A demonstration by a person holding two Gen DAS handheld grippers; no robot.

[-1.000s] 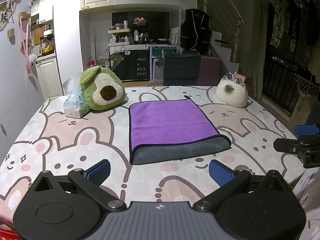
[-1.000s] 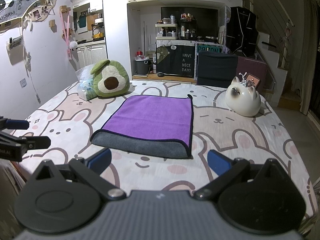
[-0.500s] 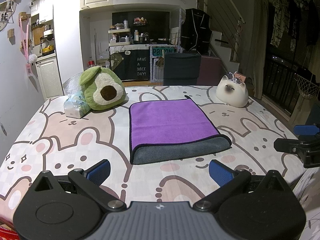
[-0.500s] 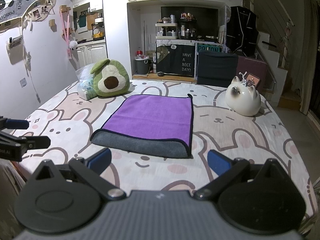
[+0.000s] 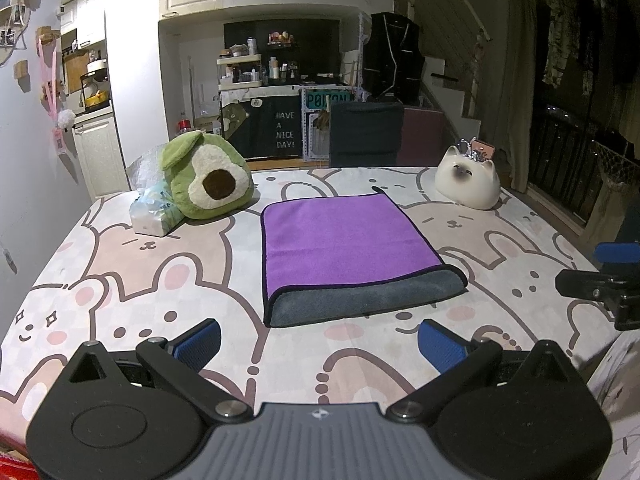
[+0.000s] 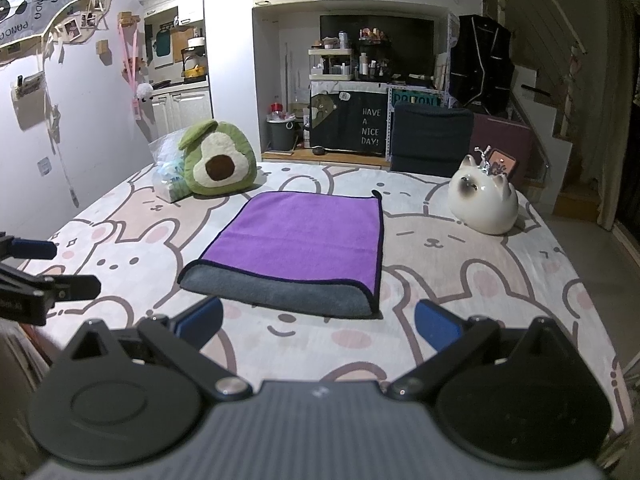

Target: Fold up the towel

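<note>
1. Nothing has moved since the earlier frames: both grippers and the towel stand as before.
2. Purple microfibre towel with grey underside and dark edging (image 5: 348,240) (image 6: 304,240): lies folded flat at the middle of the table, purple layer on top, grey fold rolled toward the cameras, small dark loop at its far corner.
3. Left gripper, black frame with blue pads (image 5: 319,342): jaws spread wide, holding nothing; hovers over the near table edge, just short of the towel's grey fold, apart from it. Seen from the right wrist view at the far left edge (image 6: 38,270).
4. Right gripper, same make (image 6: 319,322): jaws spread wide, empty; near the towel's grey fold, not touching. Visible in the left wrist view at the right edge (image 5: 604,276).
5. Table with pink-and-white bunny-print cloth (image 5: 160,280) (image 6: 480,280): bears all listed items.
6. Green avocado-shaped plush cushion (image 5: 208,180) (image 6: 218,160): far left of the towel, apart from it, touching a clear plastic tissue pack (image 5: 154,210) (image 6: 170,176).
7. White ceramic cat figure (image 5: 468,184) (image 6: 484,200): far right of the towel, well apart.
</note>
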